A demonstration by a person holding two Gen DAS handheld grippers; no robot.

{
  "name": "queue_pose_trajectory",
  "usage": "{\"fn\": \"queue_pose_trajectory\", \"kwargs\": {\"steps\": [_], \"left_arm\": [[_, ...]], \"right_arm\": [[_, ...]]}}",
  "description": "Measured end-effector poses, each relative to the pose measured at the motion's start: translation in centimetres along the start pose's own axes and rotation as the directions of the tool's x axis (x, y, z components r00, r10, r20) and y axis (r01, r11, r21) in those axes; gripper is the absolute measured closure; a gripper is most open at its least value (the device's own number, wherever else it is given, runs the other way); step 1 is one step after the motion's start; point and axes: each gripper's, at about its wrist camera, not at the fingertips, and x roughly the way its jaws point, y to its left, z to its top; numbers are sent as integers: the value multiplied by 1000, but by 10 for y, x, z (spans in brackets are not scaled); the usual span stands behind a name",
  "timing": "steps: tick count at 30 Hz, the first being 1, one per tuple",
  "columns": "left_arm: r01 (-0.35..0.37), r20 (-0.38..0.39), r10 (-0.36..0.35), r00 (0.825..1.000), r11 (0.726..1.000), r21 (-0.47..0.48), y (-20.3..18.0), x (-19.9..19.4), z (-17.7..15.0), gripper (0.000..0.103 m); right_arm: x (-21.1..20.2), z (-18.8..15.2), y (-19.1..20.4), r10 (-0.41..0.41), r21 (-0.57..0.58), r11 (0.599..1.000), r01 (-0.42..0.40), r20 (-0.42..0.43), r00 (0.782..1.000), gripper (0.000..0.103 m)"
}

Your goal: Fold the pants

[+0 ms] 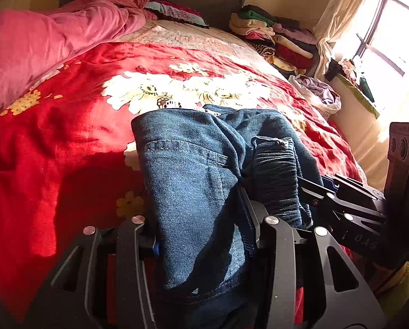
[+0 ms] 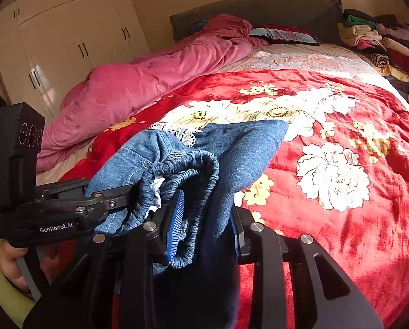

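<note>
A pair of blue denim pants [image 1: 193,170] with an elastic waistband [image 2: 182,170] hangs bunched between both grippers above the red floral bedspread [image 1: 67,137]. My left gripper [image 1: 201,235] is shut on the denim near a pocket seam. My right gripper [image 2: 204,227] is shut on the denim beside the waistband; its blue pads [image 2: 175,219] show against the cloth. The right gripper [image 1: 355,205] shows at the right of the left wrist view, and the left gripper [image 2: 67,211] at the left of the right wrist view. White lace trim [image 2: 177,131] peeks out behind the pants.
A pink duvet [image 2: 149,82] lies bunched along the bed's left side. Piles of folded clothes [image 1: 276,35] sit at the far right by the headboard. A white bag [image 1: 319,93] lies at the bed's right edge. White wardrobes [image 2: 67,41] stand left; a sunlit window [image 1: 391,35] stands right.
</note>
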Motion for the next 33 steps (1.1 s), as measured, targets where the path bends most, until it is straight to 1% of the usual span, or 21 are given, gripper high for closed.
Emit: {"fn": "queue_pose_trajectory", "kwargs": {"steps": [10, 14, 17, 18, 21, 26, 33], "left_arm": [[1, -26, -2, 1000, 1000, -16, 10, 13, -6, 68], [2, -35, -3, 999, 1000, -18, 14, 17, -9, 64], [1, -43, -2, 999, 1000, -17, 16, 20, -11, 61], [0, -46, 0, 999, 1000, -19, 16, 22, -12, 60], [-4, -57, 3, 998, 1000, -21, 18, 25, -13, 59], [7, -70, -10, 997, 999, -50, 24, 29, -14, 56], [7, -71, -11, 997, 999, -53, 25, 29, -15, 55]], "right_arm": [[13, -8, -14, -10, 34, 999, 11, -47, 999, 74], [20, -12, -20, -38, 39, 998, 41, -80, 996, 73], [27, -17, -25, -64, 45, 997, 70, -109, 992, 68], [29, -19, -27, -76, 49, 995, 83, -118, 990, 63], [32, -21, -30, -97, 54, 993, 105, -131, 987, 55], [35, -24, -34, -105, 67, 991, 115, -143, 984, 52], [34, -22, -33, -121, 66, 989, 131, -143, 982, 48]]}}
